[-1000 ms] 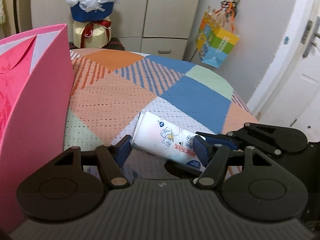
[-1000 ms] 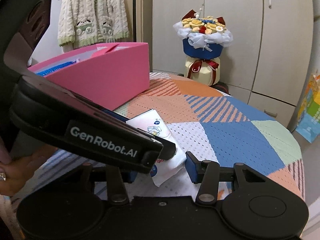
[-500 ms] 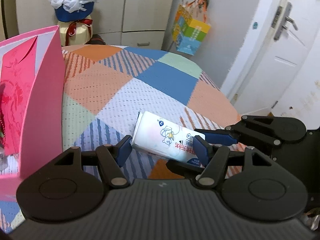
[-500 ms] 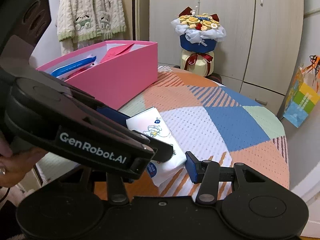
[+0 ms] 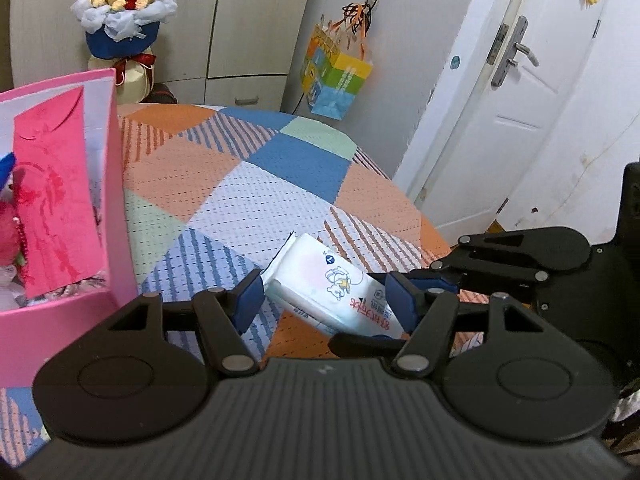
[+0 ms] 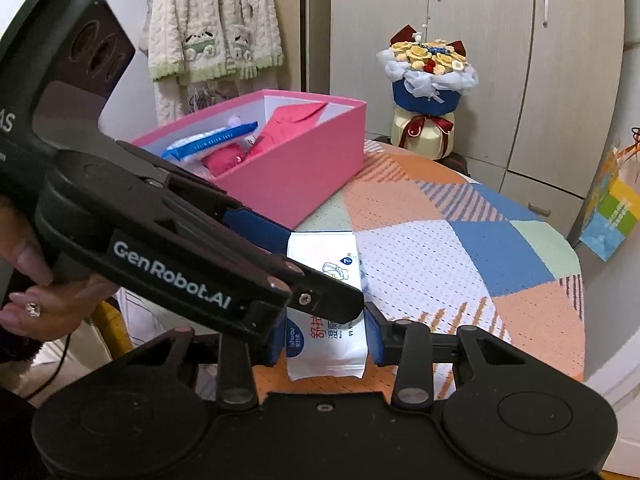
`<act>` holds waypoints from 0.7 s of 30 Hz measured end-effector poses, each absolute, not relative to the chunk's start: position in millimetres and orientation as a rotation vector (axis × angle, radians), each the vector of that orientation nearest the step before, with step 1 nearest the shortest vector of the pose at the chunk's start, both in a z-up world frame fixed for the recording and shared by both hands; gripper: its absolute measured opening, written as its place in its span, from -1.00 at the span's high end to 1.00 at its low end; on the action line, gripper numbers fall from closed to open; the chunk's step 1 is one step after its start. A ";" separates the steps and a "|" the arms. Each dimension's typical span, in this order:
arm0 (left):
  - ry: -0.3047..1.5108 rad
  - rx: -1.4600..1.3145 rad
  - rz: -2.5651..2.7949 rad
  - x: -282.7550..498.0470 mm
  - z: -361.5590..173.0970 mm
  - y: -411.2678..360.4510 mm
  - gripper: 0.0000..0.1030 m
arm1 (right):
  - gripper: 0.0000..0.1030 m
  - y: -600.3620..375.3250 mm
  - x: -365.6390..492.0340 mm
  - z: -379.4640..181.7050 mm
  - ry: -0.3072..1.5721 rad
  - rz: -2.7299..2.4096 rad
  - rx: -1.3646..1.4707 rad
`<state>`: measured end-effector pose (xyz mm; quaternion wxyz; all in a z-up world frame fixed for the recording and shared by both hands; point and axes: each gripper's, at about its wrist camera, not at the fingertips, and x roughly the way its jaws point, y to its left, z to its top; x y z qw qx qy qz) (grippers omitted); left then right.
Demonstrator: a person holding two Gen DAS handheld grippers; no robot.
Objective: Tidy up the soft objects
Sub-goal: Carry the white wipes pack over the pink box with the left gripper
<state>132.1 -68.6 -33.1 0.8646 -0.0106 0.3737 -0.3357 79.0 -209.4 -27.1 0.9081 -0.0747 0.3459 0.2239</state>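
Both grippers clamp one wet-wipes pack (image 6: pixel 326 320): the right gripper (image 6: pixel 324 340) pinches its near end, the left gripper (image 5: pixel 324 300) its long sides. Since a second ago the pack has risen off the patchwork surface (image 5: pixel 256 184) and the pink box (image 6: pixel 296 168) now shows its open top, so stowing looks close. The left gripper hides the pack's middle; the box contents are hard to identify.
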 end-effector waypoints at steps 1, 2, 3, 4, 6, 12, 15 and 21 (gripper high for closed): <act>0.781 -0.016 -0.705 130.1 -30.5 -66.6 -0.26 | 0.14 -207.3 77.8 -25.0 0.709 0.465 -0.159; 0.780 -0.008 -0.707 128.1 -27.9 -65.2 -0.26 | 0.14 -205.6 77.1 -23.1 0.707 0.469 -0.164; 0.777 0.002 -0.713 125.6 -24.8 -63.2 -0.26 | 0.14 -204.1 76.9 -20.9 0.706 0.475 -0.169; 0.775 0.012 -0.719 123.4 -21.4 -60.8 -0.26 | 0.14 -202.6 75.8 -17.8 0.705 0.482 -0.172; 0.773 0.029 -0.734 118.7 -13.5 -54.6 -0.26 | 0.14 -199.6 73.0 -10.0 0.707 0.500 -0.177; 0.731 0.035 -0.737 108.3 16.8 -23.5 -0.25 | 0.14 -184.5 70.5 18.3 0.696 0.557 -0.170; 0.691 0.023 -0.717 106.3 32.9 -2.6 -0.26 | 0.14 -171.5 73.6 32.5 0.672 0.589 -0.162; 0.631 0.006 -0.649 116.4 55.9 32.3 -0.26 | 0.14 -141.5 89.3 52.9 0.587 0.641 -0.168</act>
